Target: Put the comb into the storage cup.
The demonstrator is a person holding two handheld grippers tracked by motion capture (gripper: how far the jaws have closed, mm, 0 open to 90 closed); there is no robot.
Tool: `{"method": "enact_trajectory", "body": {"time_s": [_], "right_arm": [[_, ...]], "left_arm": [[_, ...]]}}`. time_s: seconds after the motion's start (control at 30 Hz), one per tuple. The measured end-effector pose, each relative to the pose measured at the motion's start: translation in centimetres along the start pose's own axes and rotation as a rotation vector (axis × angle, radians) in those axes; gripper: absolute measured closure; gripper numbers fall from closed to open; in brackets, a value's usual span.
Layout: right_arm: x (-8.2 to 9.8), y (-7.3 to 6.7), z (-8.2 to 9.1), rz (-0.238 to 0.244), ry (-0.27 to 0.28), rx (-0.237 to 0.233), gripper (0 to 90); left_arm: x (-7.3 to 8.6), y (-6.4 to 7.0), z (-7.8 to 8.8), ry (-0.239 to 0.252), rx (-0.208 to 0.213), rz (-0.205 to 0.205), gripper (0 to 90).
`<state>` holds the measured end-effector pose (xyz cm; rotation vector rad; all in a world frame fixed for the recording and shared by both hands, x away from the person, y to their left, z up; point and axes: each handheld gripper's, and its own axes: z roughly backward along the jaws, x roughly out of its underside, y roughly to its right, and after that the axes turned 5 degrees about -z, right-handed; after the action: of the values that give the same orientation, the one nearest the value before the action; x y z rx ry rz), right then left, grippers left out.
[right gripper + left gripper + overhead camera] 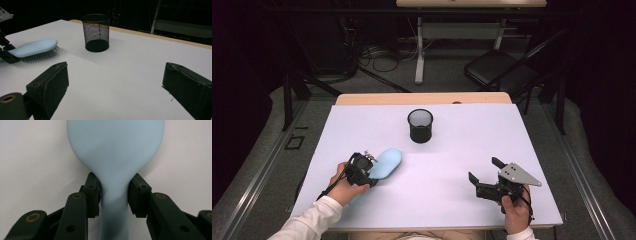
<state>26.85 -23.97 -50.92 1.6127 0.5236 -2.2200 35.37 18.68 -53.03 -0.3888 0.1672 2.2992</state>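
Observation:
A pale blue hairbrush (pixel 388 161) lies bristles down on the white table (pixel 472 135), left of the middle. My left gripper (pixel 372 171) is shut on its narrow neck, and in the left gripper view both pads (pixel 93 195) press against the hairbrush (pixel 115 147) where the handle meets the head. My right gripper (pixel 484 169) rests at the front right, open with nothing between its jaws. The right gripper view looks past the right gripper (pixel 117 85) across the table to the hairbrush (pixel 35 47).
A black mesh cup (pixel 420 126) stands upright at the middle back of the table, and the mesh cup (pixel 96 32) looks empty. Beyond the far edge are a dark folding chair (pixel 497 67) and a desk leg (pixel 419 50).

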Motion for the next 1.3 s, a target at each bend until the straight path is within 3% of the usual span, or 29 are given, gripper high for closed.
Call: {"method": "enact_trajectory", "body": {"time_s": [0.67,1.3], "right_arm": [[0.0,0.0,0.0,0.001,-0.002,0.002,6.2],[0.1,0.0,-0.1,-0.003,-0.007,0.002,6.2]], "left_arm": [[0.3,-0.1,0.1,0.013,0.004,0.000,67.9],[1.3,-0.2,0.1,0.079,0.012,0.021,69.5]]}}
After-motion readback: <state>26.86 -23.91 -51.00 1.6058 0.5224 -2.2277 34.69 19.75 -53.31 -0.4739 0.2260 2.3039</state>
